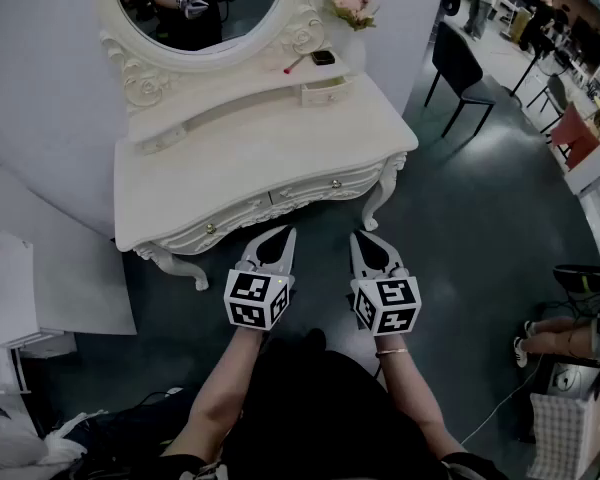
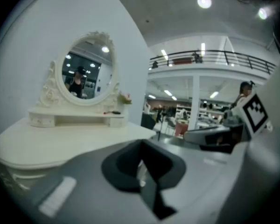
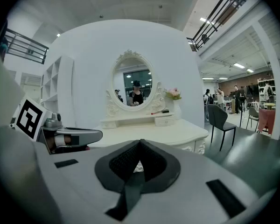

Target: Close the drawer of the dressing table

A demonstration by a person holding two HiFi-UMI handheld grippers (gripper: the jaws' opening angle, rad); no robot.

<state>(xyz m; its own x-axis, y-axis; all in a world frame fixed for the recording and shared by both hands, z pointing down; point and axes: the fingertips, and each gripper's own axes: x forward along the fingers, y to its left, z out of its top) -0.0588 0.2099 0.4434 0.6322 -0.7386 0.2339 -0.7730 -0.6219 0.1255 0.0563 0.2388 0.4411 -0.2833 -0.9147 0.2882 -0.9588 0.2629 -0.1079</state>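
Left hand-held gripper and right hand-held gripper are hovering, jaws together and empty, before the dressing table; its small shelf drawer is sitting beyond them, apparently jutting out.

The bench stands against the wall, with the mirror at its back above a raised shelf. A small drawer sits at the shelf's right end, with flowers behind it. The left gripper and right gripper hang side by side before the bench's front, and a chair stands to its right.
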